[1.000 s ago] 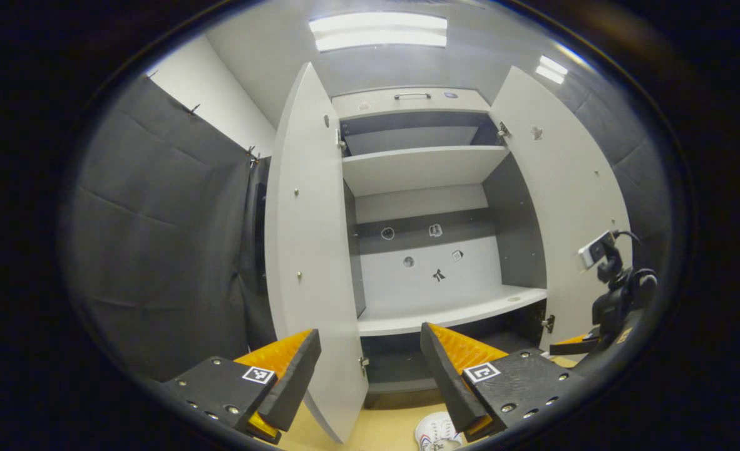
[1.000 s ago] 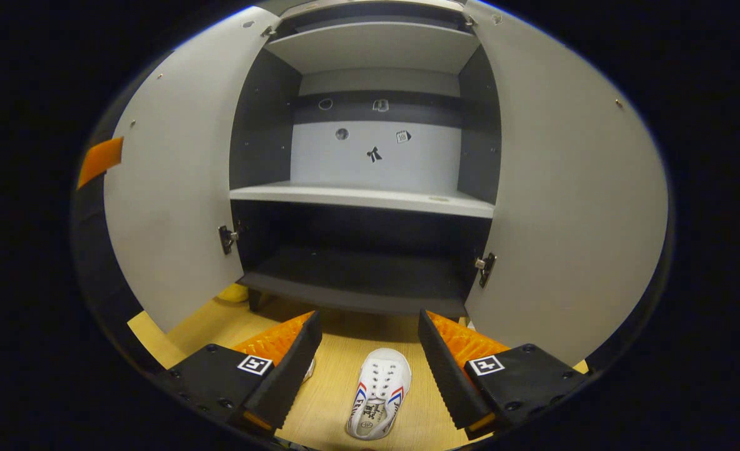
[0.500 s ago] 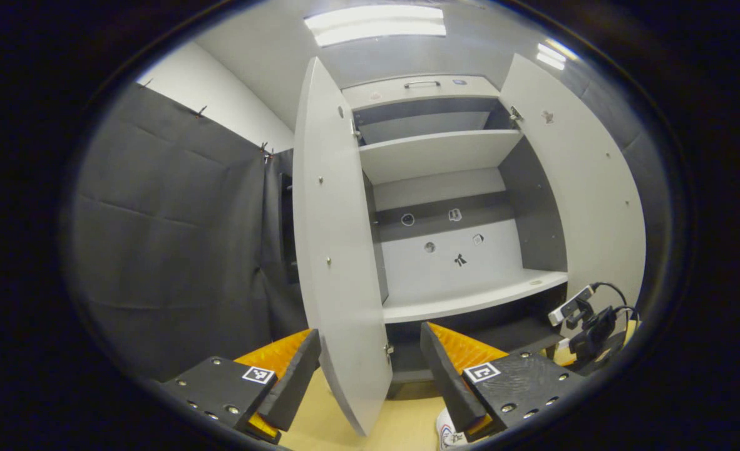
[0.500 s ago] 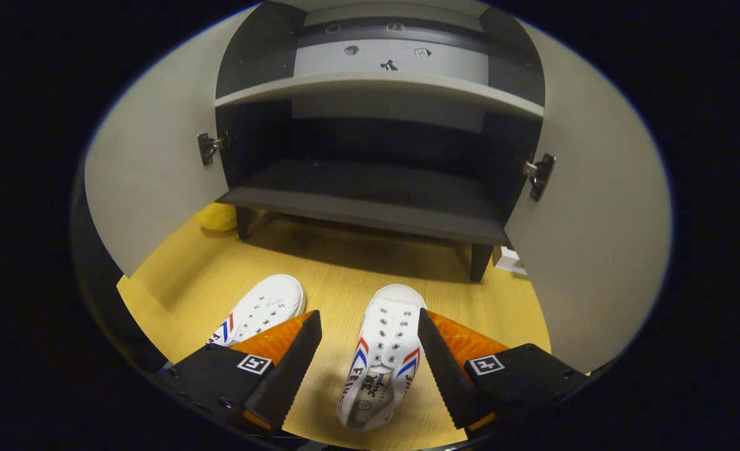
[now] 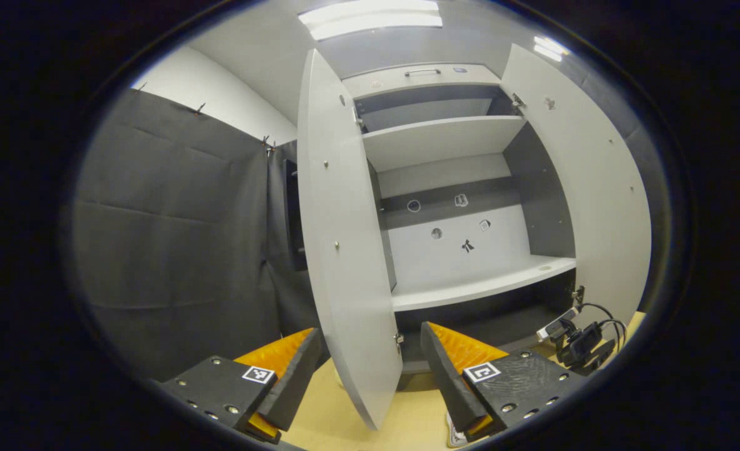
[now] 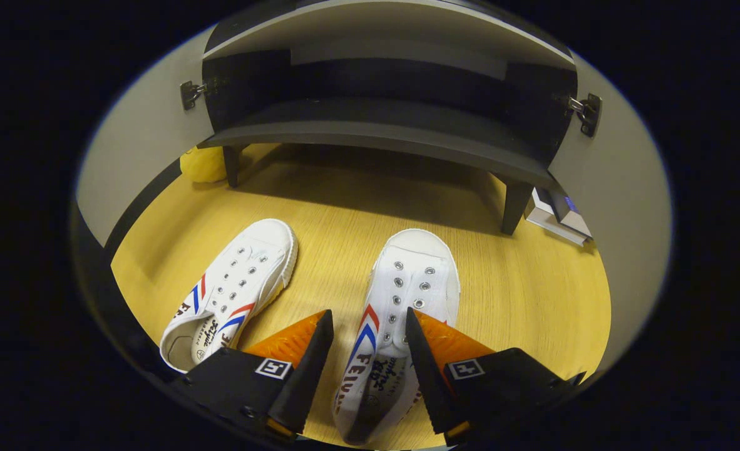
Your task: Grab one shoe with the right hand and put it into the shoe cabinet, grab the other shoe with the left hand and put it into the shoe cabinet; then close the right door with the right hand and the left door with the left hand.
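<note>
Straddling the right shoe (image 6: 401, 313) on the floor (image 6: 520, 288), the right hand-held gripper (image 6: 365, 341) stands open, not yet pinching; squeeze the sidewalls evenly; left hand-held gripper (image 5: 370, 363) open, idle.

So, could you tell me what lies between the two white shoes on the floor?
In the right gripper view, bare wooden floor separates the left shoe from the right shoe; nearer the camera, one finger of the right gripper sits between them.
</note>
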A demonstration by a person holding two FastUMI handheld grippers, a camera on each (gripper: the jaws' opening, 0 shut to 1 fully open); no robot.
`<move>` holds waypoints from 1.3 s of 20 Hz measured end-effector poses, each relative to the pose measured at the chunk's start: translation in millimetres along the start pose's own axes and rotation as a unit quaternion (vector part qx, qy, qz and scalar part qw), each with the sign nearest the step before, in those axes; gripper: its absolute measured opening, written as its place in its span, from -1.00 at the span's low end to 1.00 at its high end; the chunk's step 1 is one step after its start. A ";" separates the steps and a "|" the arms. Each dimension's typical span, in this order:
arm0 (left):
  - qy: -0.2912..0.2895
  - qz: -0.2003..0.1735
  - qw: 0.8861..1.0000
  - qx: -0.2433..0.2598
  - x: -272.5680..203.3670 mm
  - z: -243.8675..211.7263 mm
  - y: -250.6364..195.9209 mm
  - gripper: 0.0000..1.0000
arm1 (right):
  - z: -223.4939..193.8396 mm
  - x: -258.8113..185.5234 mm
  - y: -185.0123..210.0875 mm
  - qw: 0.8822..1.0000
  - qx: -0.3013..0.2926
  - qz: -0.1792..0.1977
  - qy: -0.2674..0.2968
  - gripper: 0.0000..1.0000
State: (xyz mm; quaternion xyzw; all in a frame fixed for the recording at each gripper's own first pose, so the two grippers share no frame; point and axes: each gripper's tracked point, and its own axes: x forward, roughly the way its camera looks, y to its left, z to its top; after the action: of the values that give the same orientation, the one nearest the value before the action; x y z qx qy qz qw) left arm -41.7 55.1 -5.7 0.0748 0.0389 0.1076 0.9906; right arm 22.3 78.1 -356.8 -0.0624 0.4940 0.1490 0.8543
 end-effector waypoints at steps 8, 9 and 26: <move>-0.007 -0.009 1.000 0.004 -1.3 4.2 -5.6 0.86 | 0.9 4.5 -9.2 0.998 -0.034 -0.055 0.004 -0.75; -0.008 -0.011 1.000 0.004 -1.8 4.0 -6.0 0.86 | 4.1 -2.3 -11.3 0.998 -0.018 -0.052 -0.004 -0.84; -0.024 -0.078 0.997 -0.009 8.6 7.7 -48.1 0.86 | 120.8 -158.4 -30.4 0.975 0.066 -0.003 -0.212 -0.97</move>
State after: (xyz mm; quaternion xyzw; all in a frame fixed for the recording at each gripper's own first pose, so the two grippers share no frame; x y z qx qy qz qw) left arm -22.7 9.4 -6.1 0.0654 0.0202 0.0284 0.9973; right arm 57.6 49.5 -160.5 0.0255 0.3099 0.1239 0.9423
